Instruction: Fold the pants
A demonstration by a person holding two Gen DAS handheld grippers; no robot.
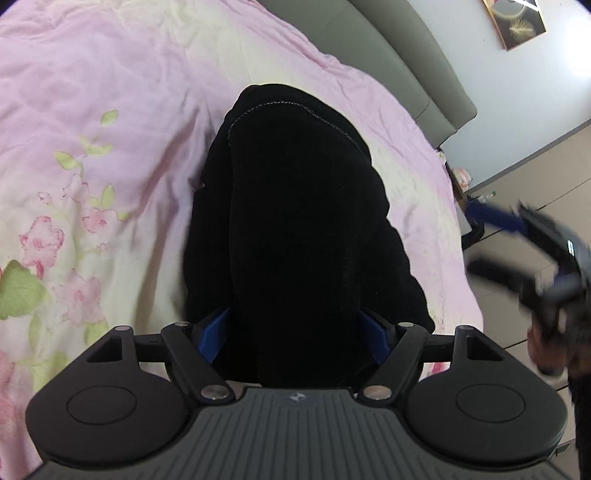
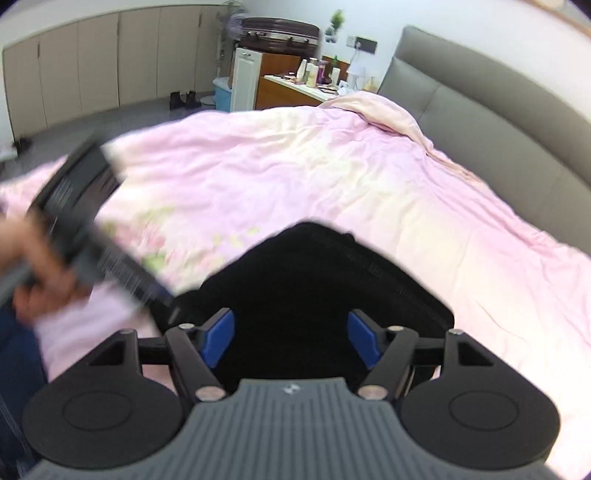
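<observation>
The black pants (image 1: 295,229) are lying on the pink floral duvet (image 1: 110,110), bunched into a thick folded bundle near the bed's edge, with the grey headboard (image 2: 480,110) well beyond them.

My left tongs (image 1: 295,334) have the near end of that bundle sitting right between the blue pads (image 1: 216,332). The cloth fills the whole gap, so I'd call it clamped on the pants, though the fabric is so dark I can't see the pads actually biting in. My right tongs (image 2: 291,338) are spread apart with nothing pinched. They hang above the pants, and in the left wrist view they're a blurry shape out past the pants over the floor.

Handling-wise, this looks like heavy soft fabric, maybe denim going by the pale stitching along the seam. It'll flop and sag, not slide much on the duvet, and the layers will want to creep apart if I only grab the top one. I'd take hold at the stitched hem or a folded corner, getting all layers inside the pads, one tong per corner.

Around the pants it's mostly open duvet, which is puffy and wrinkled, so nothing will lie truly flat. Beyond the bed, far from the pants, there's a dresser with bottles (image 2: 317,72) and a suitcase (image 2: 279,35), no bother at all. The only real obstacle near the pants is my own other gripper and the hand (image 2: 40,266) holding it.
</observation>
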